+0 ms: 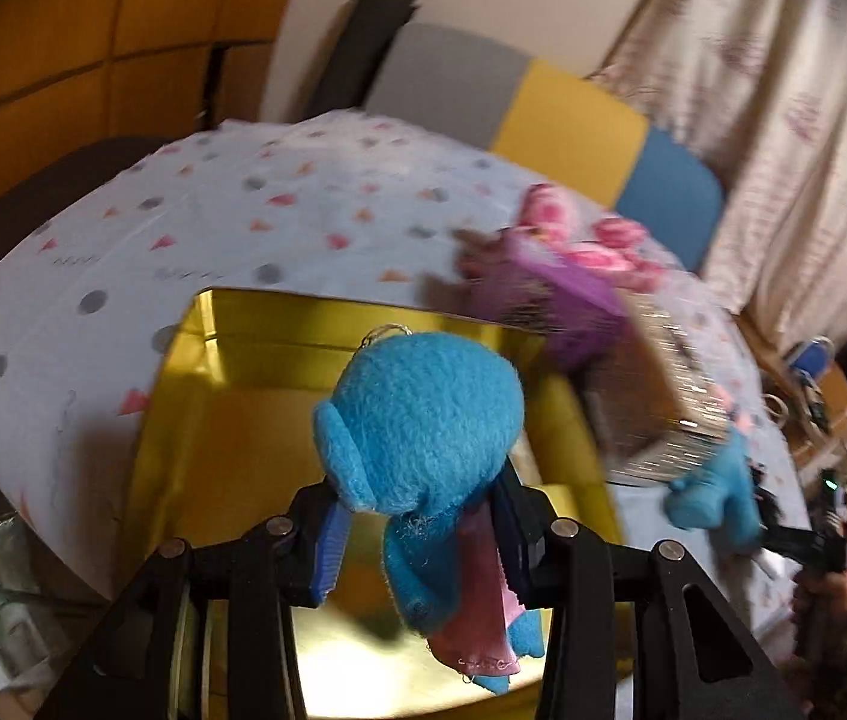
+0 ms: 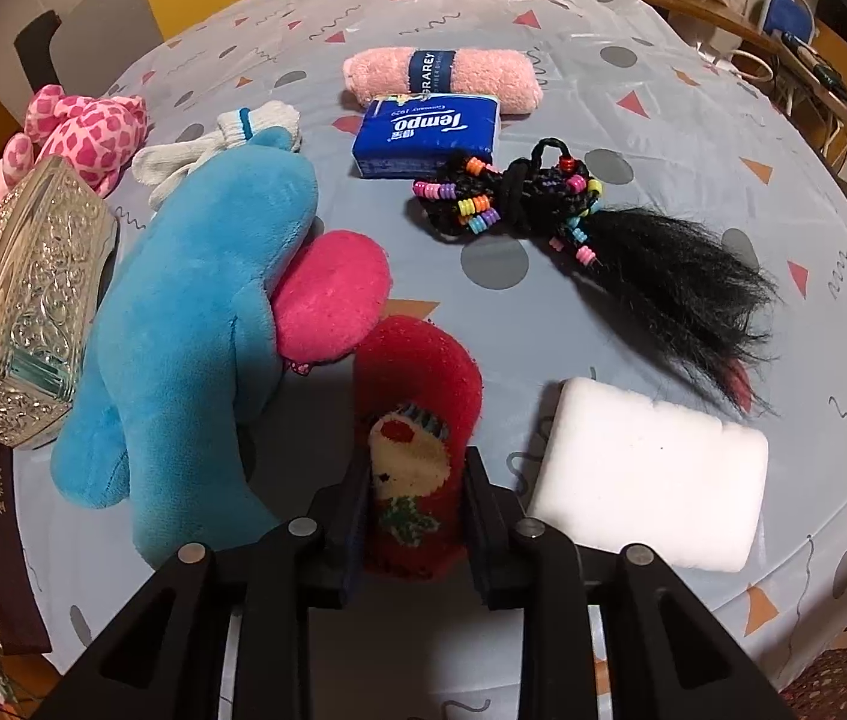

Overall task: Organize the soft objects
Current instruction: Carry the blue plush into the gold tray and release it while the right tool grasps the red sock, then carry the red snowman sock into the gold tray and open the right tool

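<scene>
Fuzzy blue felt toy (image 1: pixel 423 438), round-headed with a wire loop, sits clamped in my left tongs (image 1: pixel 417 546) above a shiny gold tin (image 1: pixel 243 420) whose near edge is cut off. My right tongs (image 2: pixel 414 516) pinch a knobbly red sock (image 2: pixel 417 420) on the worktop (image 2: pixel 633 120), beside a smooth white sponge block (image 2: pixel 645 474) and a plush blue toy (image 2: pixel 195 330). Behind the tin, everything blurs.

The table (image 2: pixel 633 18) wears a pale blue-grey cloth printed with grey dots, orange and pink triangles and squiggles. Behind it in the left wrist view stands a chair back (image 1: pixel 519 114) in grey, yellow and blue blocks, with a cream wall (image 1: pixel 327 12) beyond. Left of the chair rises an orange panelled surface (image 1: pixel 63 30); right of it hangs a beige patterned curtain (image 1: pixel 783 120). Past the table's right edge sits a cluttered wooden shelf (image 2: pixel 831 78). The light is warm and indoor
</scene>
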Demonstrator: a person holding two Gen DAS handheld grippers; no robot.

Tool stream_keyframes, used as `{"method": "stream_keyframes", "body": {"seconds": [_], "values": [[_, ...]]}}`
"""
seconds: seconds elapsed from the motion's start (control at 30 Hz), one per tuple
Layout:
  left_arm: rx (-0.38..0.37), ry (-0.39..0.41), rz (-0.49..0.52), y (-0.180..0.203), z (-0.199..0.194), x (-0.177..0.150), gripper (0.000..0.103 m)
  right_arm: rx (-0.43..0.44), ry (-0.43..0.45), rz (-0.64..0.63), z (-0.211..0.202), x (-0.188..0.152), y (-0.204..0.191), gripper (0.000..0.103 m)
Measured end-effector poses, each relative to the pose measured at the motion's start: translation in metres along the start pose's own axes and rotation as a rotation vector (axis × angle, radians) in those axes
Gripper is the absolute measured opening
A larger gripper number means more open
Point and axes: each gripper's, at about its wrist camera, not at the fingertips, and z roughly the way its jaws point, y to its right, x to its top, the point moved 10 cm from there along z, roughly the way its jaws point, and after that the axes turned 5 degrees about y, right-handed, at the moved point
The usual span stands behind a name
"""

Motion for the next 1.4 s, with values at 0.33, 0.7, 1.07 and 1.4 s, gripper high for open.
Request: {"method": "stream_keyframes", "body": {"seconds": [0.33, 0.7, 1.07, 1.4], "values": [[0.054, -0.074, 0.078, -0.003, 0.083, 0.016, 0.049, -0.032, 0.017, -0.043, 0.000, 0.000, -0.004, 0.027], [0.138, -0.044, 0.043, -0.007, 0.105, 0.025, 0.078, -0.049, 0.020, -0.073, 0.000, 0.000, -0.005, 0.027], [0.166, 0.064, 0.074, 0.007, 0.026, 0.002, 0.080, -0.081, 0.035, -0.118, -0.001, 0.000, -0.007, 0.027], [0.142, 0.065, 0.106, 0.043, 0.001, -0.031, 0.086, -0.109, 0.091, -0.094, -0.013, 0.007, -0.001, 0.025]]}}
